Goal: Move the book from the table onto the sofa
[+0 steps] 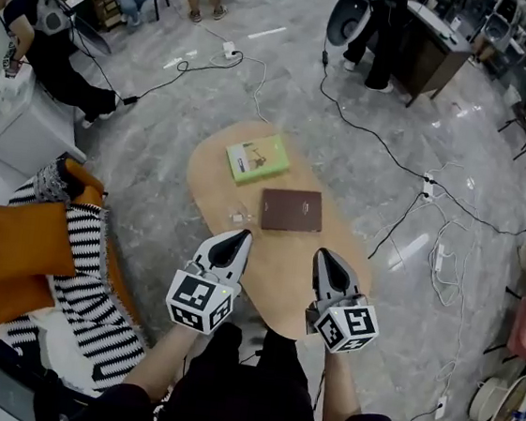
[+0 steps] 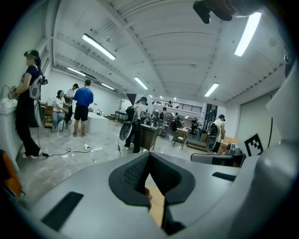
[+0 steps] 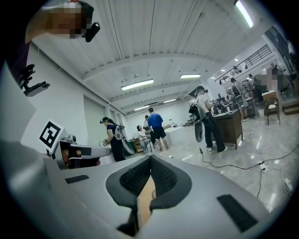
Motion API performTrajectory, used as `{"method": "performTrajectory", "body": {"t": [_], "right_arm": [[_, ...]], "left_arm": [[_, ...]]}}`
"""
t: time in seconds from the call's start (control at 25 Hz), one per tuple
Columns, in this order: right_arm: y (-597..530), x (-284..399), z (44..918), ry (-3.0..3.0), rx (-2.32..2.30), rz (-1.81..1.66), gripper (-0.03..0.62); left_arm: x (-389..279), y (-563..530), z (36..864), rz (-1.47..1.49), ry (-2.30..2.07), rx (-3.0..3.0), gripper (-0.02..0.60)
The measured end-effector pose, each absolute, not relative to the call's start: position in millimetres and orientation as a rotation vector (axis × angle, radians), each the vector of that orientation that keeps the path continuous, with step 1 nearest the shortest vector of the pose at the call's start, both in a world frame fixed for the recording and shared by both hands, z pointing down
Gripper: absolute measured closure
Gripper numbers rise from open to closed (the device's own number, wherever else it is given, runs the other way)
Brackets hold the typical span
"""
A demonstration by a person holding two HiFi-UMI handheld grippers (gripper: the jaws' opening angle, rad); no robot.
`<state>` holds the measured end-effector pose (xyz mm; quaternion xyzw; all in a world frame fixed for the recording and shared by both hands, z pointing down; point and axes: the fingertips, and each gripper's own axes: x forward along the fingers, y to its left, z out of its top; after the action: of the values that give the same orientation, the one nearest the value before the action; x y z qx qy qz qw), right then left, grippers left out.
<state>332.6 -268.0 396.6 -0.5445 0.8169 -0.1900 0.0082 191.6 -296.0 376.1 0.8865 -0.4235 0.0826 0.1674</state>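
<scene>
Both closed on nothing above the table's (image 1: 283, 297) near end, our left gripper (image 1: 238, 238) and right gripper (image 1: 325, 256) must open before we reach the brown book (image 1: 291, 210) at mid-table.

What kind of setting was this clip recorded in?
Probably an open lab or workshop with a mock living-room corner. An oval wooden table and a sofa with orange cushions stand on a polished floor crossed by loose cables, with people and workbenches behind.
</scene>
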Motion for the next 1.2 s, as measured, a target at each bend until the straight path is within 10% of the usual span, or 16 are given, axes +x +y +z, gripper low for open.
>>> {"method": "performTrajectory", "body": {"t": [1.2], "right_arm": [[-410, 435, 610, 2.497, -1.782, -0.930, 0.571]], "left_arm": [[268, -445, 602, 0.402, -1.176, 2.247, 0.568]]}}
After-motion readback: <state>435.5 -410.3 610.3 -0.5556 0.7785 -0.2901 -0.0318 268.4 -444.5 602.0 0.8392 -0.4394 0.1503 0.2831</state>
